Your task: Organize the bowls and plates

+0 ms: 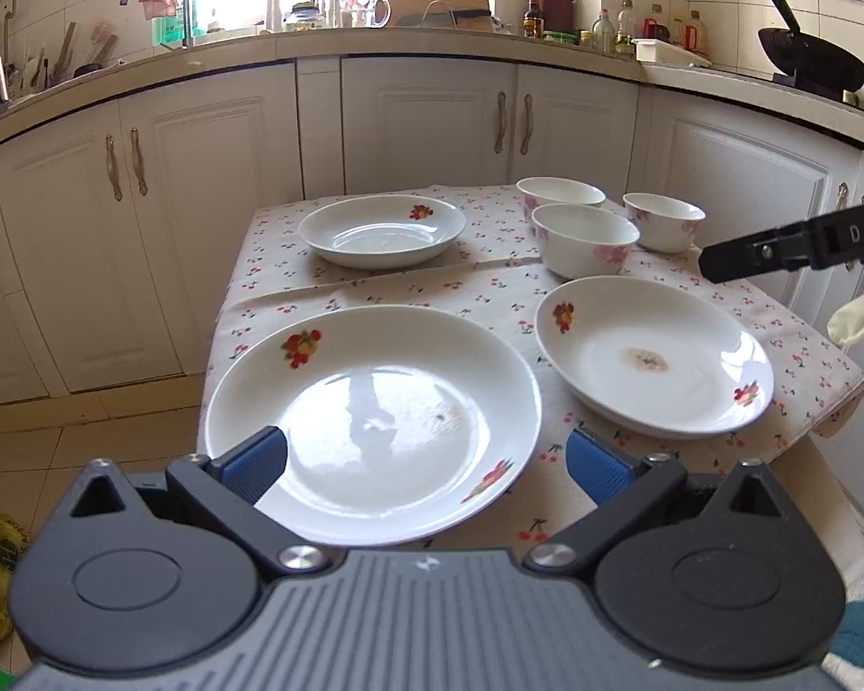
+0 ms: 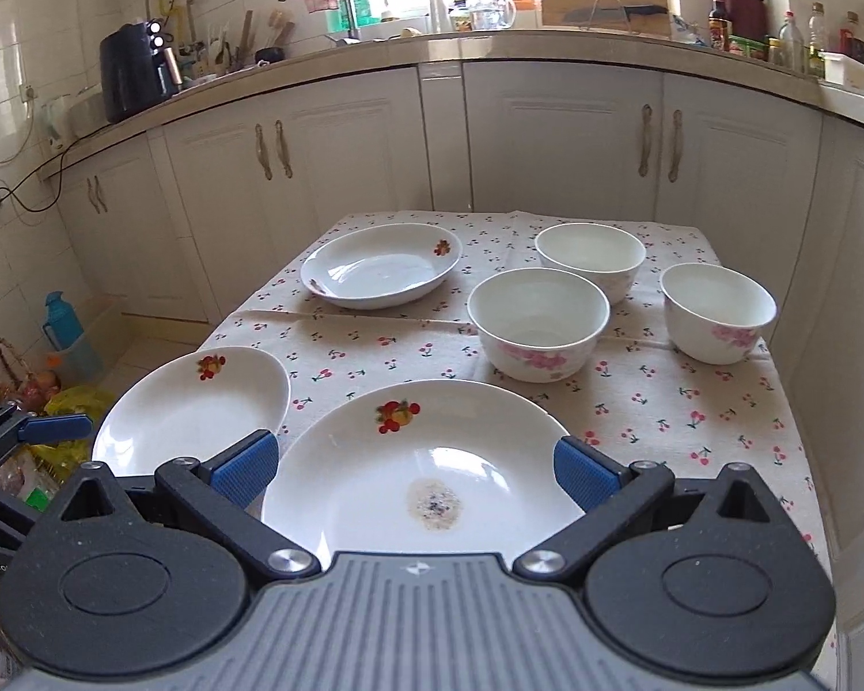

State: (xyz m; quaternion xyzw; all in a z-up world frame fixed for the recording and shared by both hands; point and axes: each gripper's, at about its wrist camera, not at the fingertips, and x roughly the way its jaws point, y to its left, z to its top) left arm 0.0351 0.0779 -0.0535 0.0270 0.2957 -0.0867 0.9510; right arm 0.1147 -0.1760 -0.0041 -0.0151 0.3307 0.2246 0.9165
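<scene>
Three white plates with fruit prints and three white bowls with pink flowers sit on a cherry-print tablecloth. In the left wrist view my left gripper (image 1: 426, 463) is open over the near edge of the near-left plate (image 1: 374, 420); the stained near-right plate (image 1: 654, 354), the far plate (image 1: 381, 230) and the bowls (image 1: 584, 239) lie beyond. In the right wrist view my right gripper (image 2: 417, 472) is open, its blue pads either side of the stained plate (image 2: 426, 460). The near-left plate (image 2: 193, 409), far plate (image 2: 381, 265) and bowls (image 2: 538, 322) show too.
The table (image 2: 691, 403) stands before white kitchen cabinets (image 2: 564, 138) with a crowded counter. Bags and a blue flask (image 2: 63, 325) are on the floor at the left. The table's right edge drops off close to the cabinets.
</scene>
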